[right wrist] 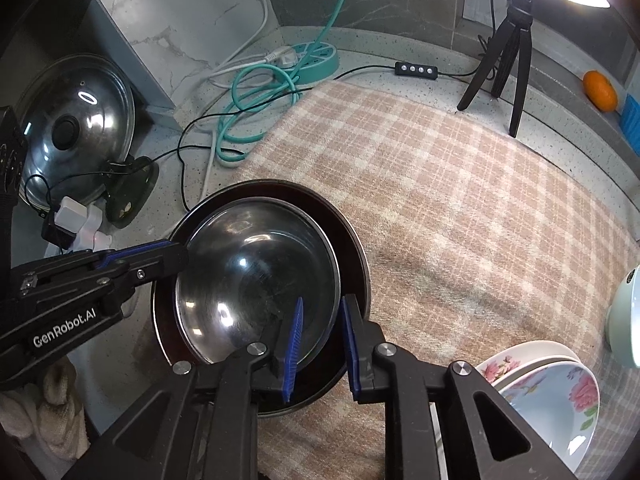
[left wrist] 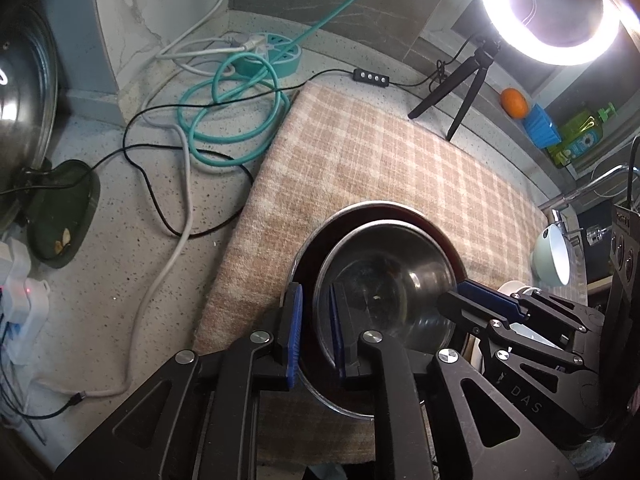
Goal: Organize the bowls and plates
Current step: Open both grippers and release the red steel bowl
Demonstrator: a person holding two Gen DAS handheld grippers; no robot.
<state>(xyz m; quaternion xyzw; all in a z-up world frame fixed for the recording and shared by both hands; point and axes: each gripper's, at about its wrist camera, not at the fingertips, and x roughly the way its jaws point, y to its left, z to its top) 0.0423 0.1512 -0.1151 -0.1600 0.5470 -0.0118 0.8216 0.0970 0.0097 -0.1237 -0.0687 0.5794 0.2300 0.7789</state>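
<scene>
Right wrist view: two nested steel bowls, two floral plates.

- A shiny steel bowl sits nested inside a wider dark-rimmed metal plate on a beige checked cloth.
- The right gripper, black with blue pads, straddles the bowl's near right rim, its jaws slightly apart and not pressing on it.
- The left gripper reaches in from the left, its tip at the bowl's left rim.
- Two floral bowls are stacked at lower right.
- A round steel pot lid leans at the left.
</scene>
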